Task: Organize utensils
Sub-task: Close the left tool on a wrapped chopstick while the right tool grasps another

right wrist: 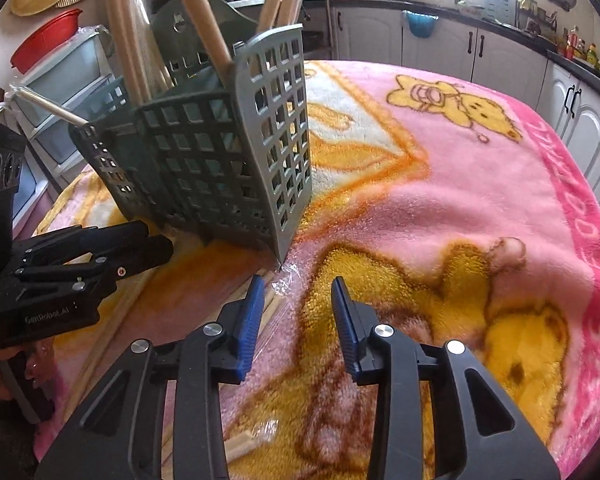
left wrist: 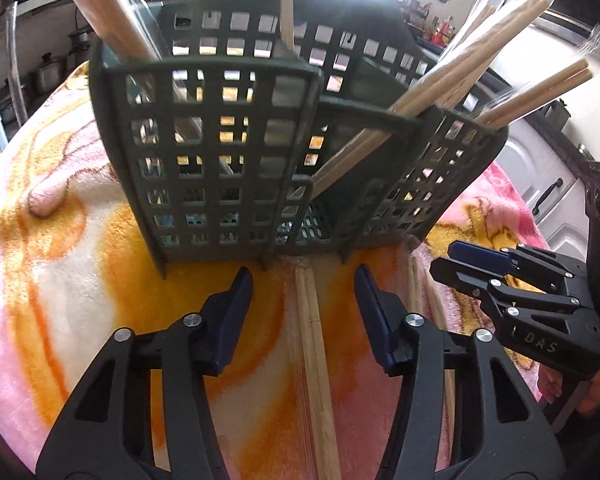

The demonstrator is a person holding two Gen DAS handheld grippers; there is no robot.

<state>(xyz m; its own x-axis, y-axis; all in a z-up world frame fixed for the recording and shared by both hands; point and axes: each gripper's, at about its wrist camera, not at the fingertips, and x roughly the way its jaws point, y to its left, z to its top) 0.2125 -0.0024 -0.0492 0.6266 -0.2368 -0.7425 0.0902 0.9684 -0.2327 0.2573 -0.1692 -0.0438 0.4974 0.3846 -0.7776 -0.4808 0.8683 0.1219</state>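
Left gripper point(left wrist: 303, 280) low over pink-orange blanket point(left wrist: 80, 240), jaws spread astride wrapped chopsticks point(left wrist: 312, 344); right gripper point(right wrist: 298, 284) beside, spread, empty. Grey utensil basket point(left wrist: 220, 152) just beyond. Kitchen cabinets point(right wrist: 440, 44) far.

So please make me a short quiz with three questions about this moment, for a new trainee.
1. True or false: the left gripper is shut on the pair of pale wooden chopsticks lying on the pink and orange fleece blanket.
2. Multiple choice: the wrapped wooden chopsticks in the dark green plastic lattice utensil basket are: A) leaning out over its rim; B) lying flat inside it; C) lying on the blanket behind it.
3. Fill in: the right gripper holds ____.

Key:
1. False. Its jaws are open, one on each side of the pair.
2. A.
3. Nothing; it is open above the blanket.
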